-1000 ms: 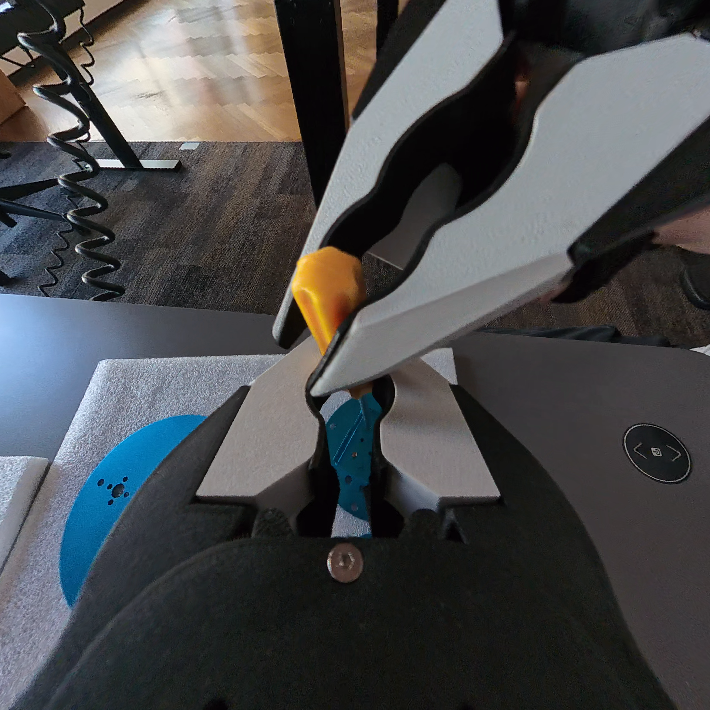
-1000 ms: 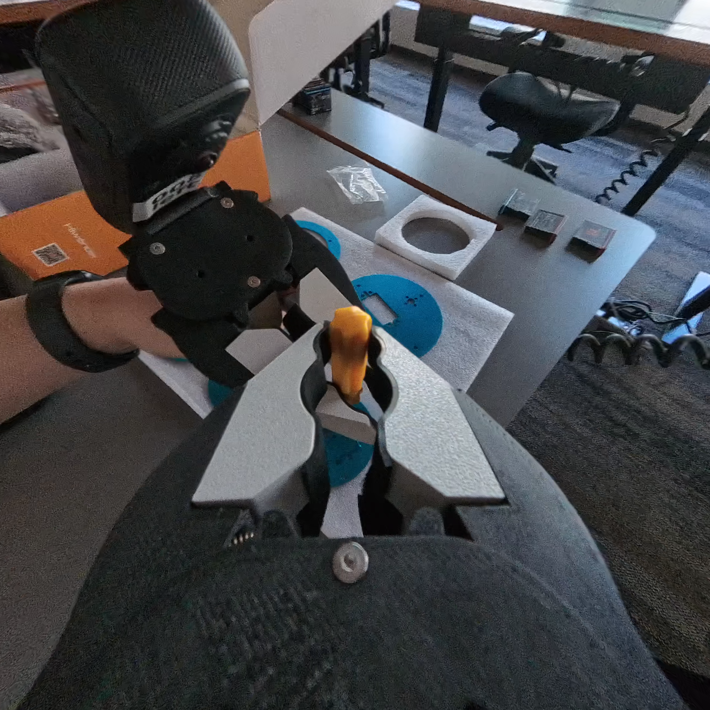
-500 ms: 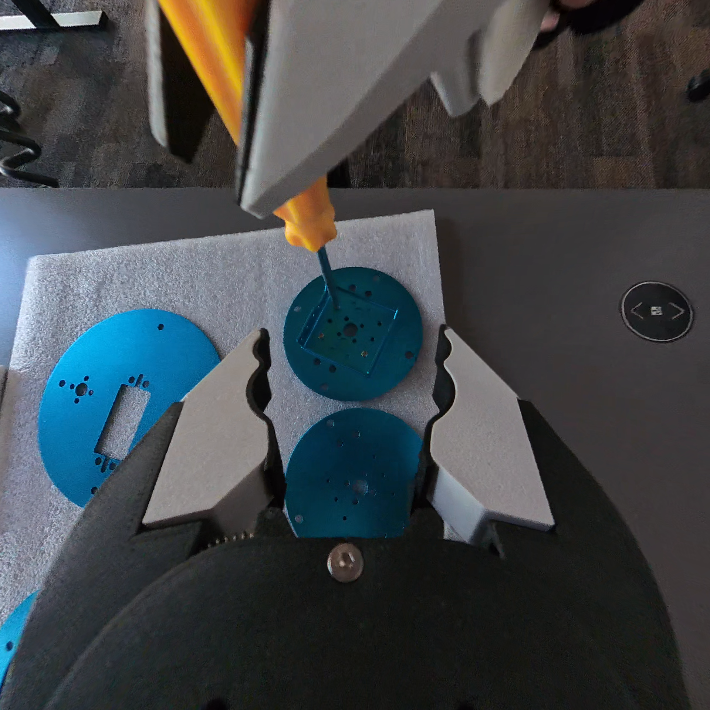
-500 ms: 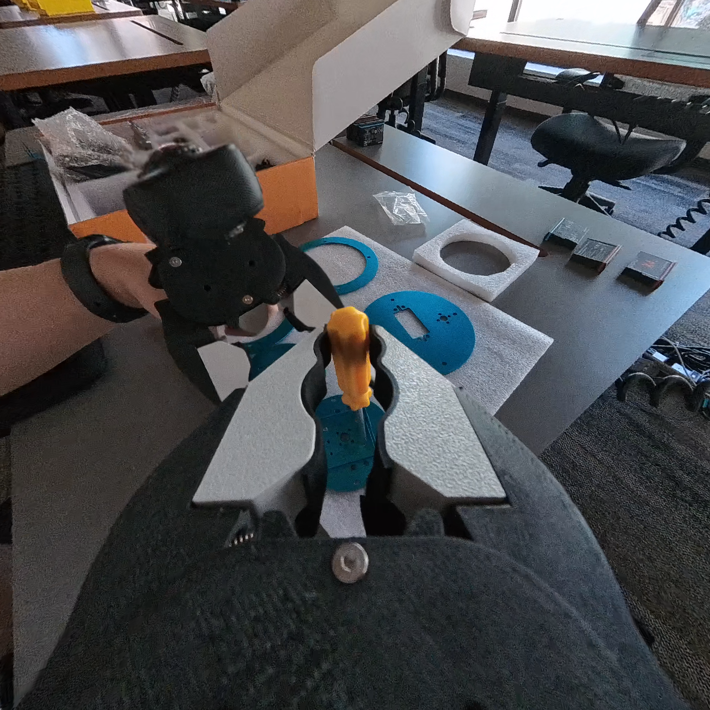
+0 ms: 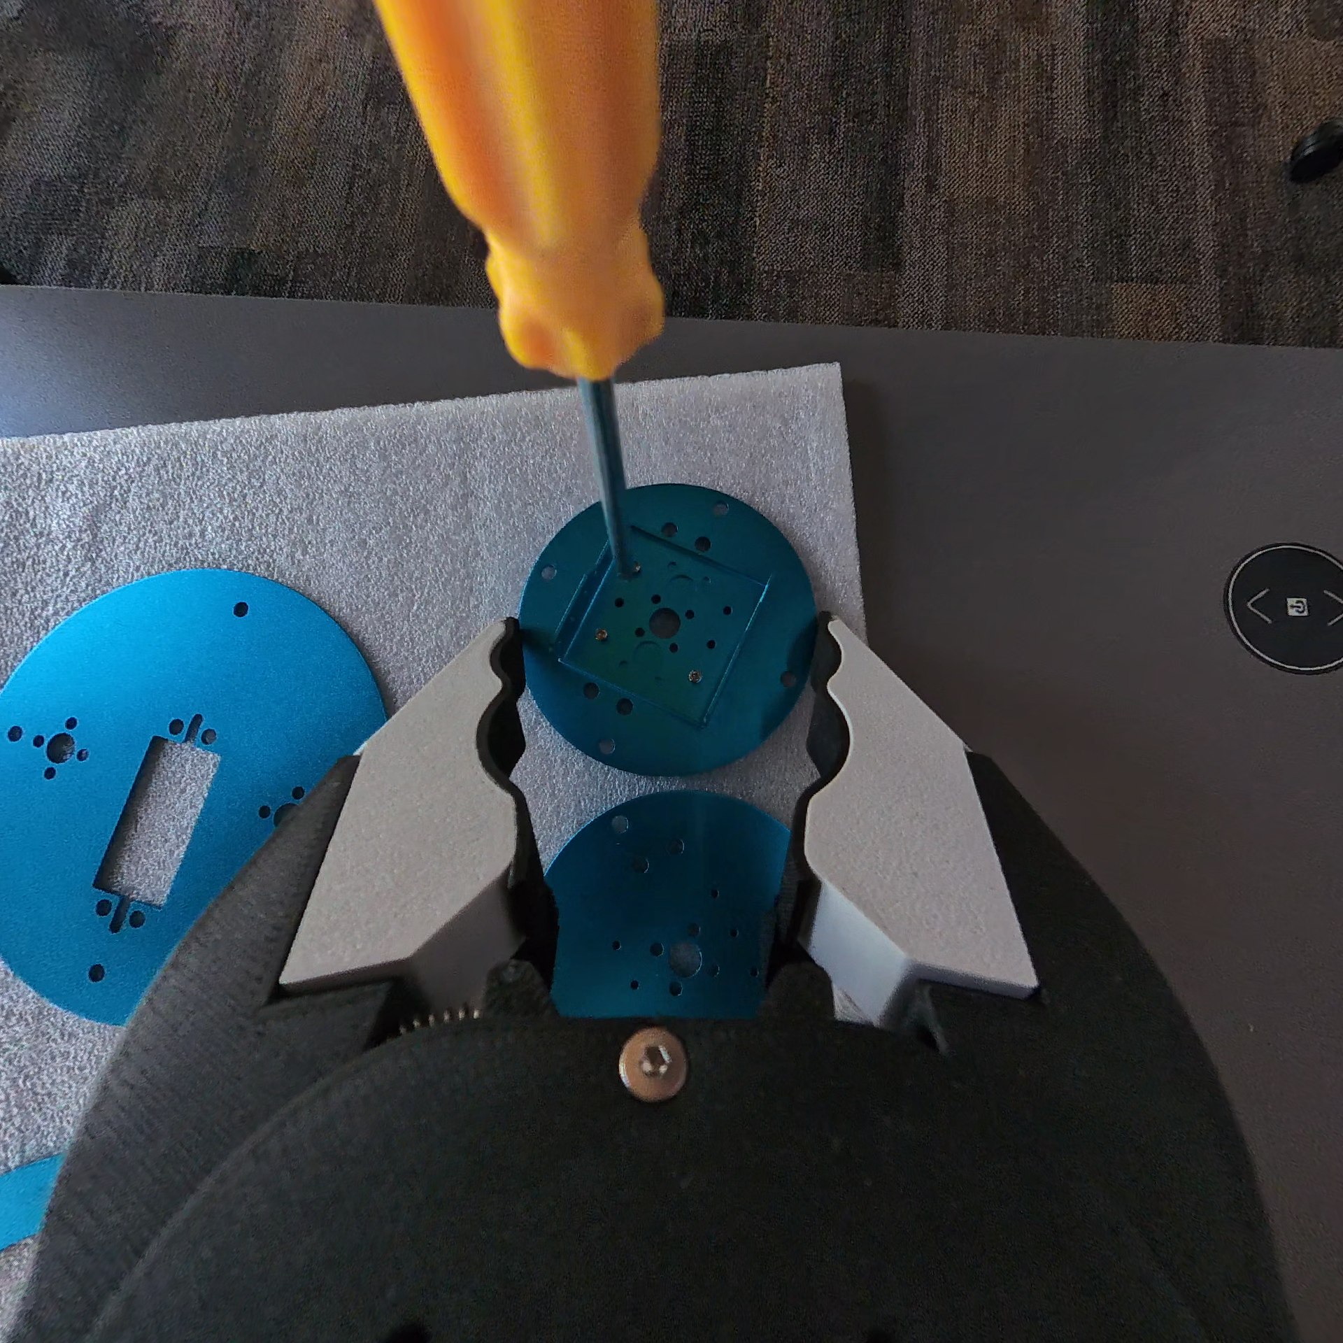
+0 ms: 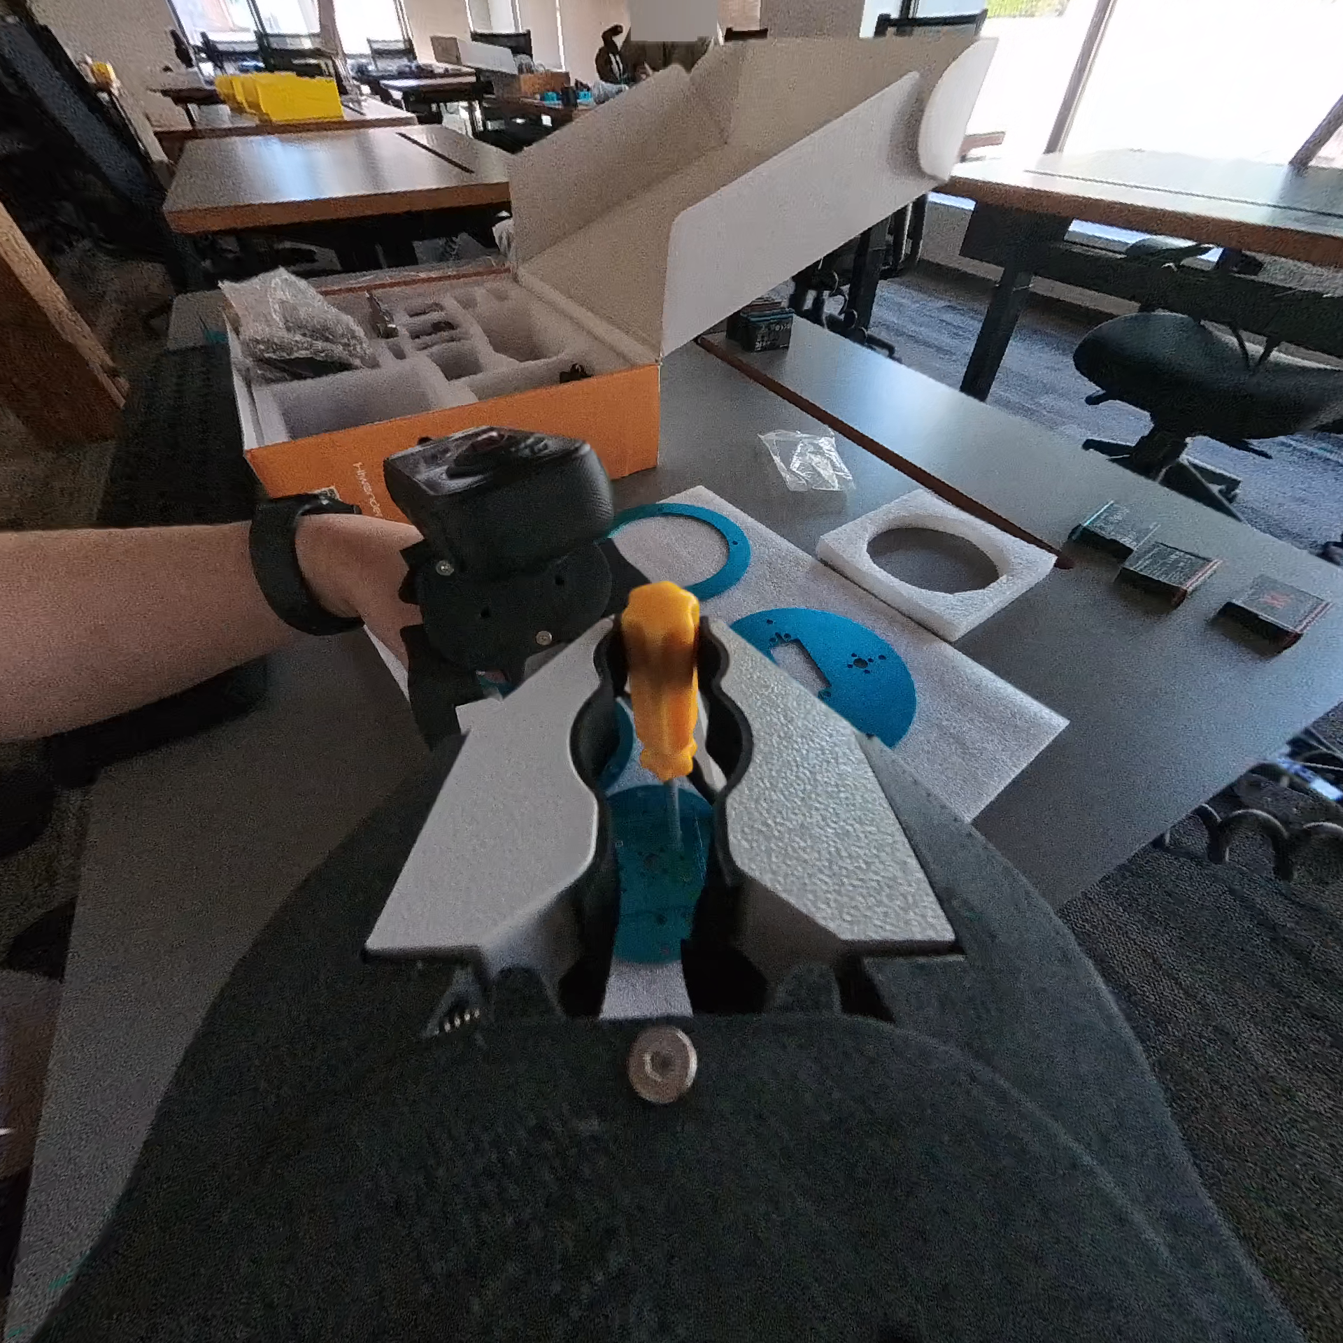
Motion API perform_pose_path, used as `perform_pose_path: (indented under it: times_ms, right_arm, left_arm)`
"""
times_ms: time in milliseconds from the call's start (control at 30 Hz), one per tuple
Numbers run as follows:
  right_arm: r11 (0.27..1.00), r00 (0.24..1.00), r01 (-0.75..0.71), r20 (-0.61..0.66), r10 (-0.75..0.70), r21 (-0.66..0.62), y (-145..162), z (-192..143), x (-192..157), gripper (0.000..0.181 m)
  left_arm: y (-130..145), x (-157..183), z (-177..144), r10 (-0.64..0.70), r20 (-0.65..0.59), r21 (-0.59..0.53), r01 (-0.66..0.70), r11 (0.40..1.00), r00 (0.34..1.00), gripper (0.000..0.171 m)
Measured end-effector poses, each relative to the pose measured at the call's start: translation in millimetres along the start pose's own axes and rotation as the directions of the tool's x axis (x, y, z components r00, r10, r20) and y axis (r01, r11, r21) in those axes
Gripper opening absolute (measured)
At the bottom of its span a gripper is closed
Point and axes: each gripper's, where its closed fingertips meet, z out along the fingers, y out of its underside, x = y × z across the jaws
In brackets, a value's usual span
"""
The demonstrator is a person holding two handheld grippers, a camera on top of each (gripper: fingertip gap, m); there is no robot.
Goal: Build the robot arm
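Note:
My right gripper point(image 6: 660, 639) is shut on an orange-handled screwdriver point(image 6: 661, 683), which also shows in the left wrist view point(image 5: 552, 182). Its blade tip rests on a screw at a corner of the square recess in a small blue round plate point(image 5: 665, 625); this plate shows between the right fingers too point(image 6: 658, 879). My left gripper point(image 5: 665, 632) is open, its fingertips at either side of that plate's near half. A second small blue disc point(image 5: 665, 901) lies between the left fingers. All lie on a white foam sheet point(image 5: 349, 494).
A large blue disc with a rectangular cut-out point(image 5: 145, 785) lies left on the foam. A blue ring point(image 6: 679, 545), a white foam frame point(image 6: 937, 559), a plastic bag point(image 6: 803, 458), an open orange box point(image 6: 450, 385) and small dark packets point(image 6: 1170, 574) sit on the grey table point(image 5: 1090, 727). The table edge is just beyond the foam. Across from one pair of fingers to the other is roughly 15 cm.
My left gripper opened, letting go of the small blue plate, and drew back above it. The screwdriver came down onto the plate's recess.

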Motion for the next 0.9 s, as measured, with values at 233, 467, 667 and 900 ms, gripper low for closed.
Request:
perform_pose_path:
  times_ms: [233, 467, 667, 900]
  right_arm:
    - [0.999, 0.999, -0.028, -0.019, 0.028, 0.044, -13, -24, 12, 0.018]
    - [0.994, 0.995, -0.088, -0.040, 0.091, 0.070, -2, -54, 14, 0.017]
    - [0.996, 0.996, -0.078, -0.039, 0.079, 0.036, 14, -57, 11, 0.018]
    - [0.994, 0.995, -0.104, 0.011, 0.104, 0.016, 26, -50, 3, 0.017]
  left_arm:
    - [0, 0, 0, 0.012, 0.008, 0.027, -0.012, 1.000, 1.000, 0.080]
    - [-2, -2, 0, -0.005, 0.016, 0.029, 0.004, 1.000, 1.000, 0.071]
    - [-2, -7, -4, -0.033, 0.039, 0.025, 0.032, 0.999, 0.999, 0.071]
    - [-6, -12, -22, -0.078, 0.059, 0.079, 0.074, 0.994, 0.995, 0.070]
